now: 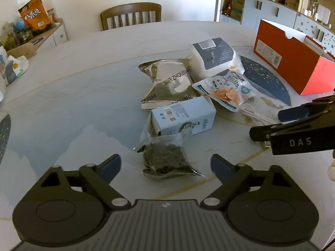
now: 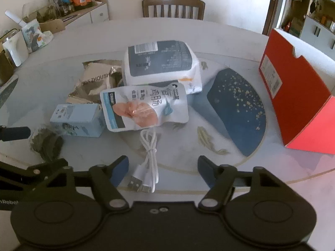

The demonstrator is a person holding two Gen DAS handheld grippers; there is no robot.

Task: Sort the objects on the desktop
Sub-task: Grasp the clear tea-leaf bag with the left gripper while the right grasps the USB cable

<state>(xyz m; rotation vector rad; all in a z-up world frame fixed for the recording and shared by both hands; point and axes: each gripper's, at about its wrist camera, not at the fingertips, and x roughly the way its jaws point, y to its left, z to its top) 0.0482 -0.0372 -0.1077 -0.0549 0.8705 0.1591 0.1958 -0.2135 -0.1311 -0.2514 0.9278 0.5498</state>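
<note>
Both tongs gape empty over the counter [image 1: 62, 79]: the left tongs [image 1: 165, 167] near the light, crinkly bag of dried greens [image 1: 165, 161], best pinched by its clear top, the right tongs [image 2: 162, 167] above the limp white cable [image 2: 149, 156], best taken mid-coil.
</note>
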